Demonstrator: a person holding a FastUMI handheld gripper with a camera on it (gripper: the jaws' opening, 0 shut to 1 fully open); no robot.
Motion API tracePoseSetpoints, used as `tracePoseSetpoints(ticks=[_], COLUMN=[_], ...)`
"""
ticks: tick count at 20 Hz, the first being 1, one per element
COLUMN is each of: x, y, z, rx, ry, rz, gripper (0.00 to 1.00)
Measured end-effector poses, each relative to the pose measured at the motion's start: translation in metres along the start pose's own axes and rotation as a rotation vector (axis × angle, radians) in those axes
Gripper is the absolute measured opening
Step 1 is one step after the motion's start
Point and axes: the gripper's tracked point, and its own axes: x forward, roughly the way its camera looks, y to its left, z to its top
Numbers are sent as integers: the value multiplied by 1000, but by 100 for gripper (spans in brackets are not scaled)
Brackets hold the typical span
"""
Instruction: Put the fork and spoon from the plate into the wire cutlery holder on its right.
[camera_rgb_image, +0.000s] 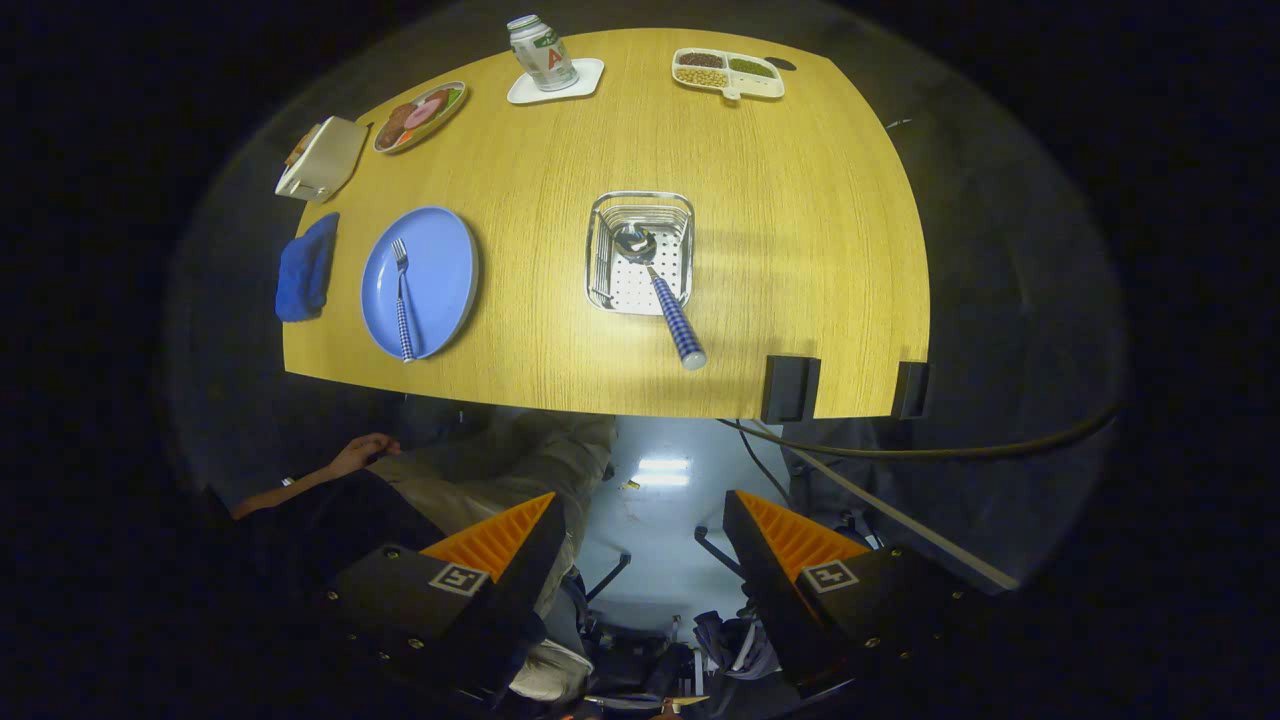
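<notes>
High above a wooden surface (800, 250), the claw (640, 530) hangs released, fingers spread wide and grasping nothing, well short of the surface's near edge. Beyond them, a blue plate (440, 270) carries the fork (401, 296). To its right stands the wire cutlery holder (641, 252), the spoon (660, 295) resting bowl-down inside, its checked handle leaning out over the near rim.
</notes>
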Motion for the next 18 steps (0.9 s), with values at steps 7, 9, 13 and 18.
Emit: tracePoseSetpoints(ticks=[7, 9, 13, 18], x=[20, 27, 44, 58], y=[90, 112, 162, 202], z=[-1, 5, 22, 54], rx=[-54, -76, -172, -307], ry=[-98, -124, -146, -156], rz=[87, 95, 104, 65], gripper=[98, 98, 98, 98])
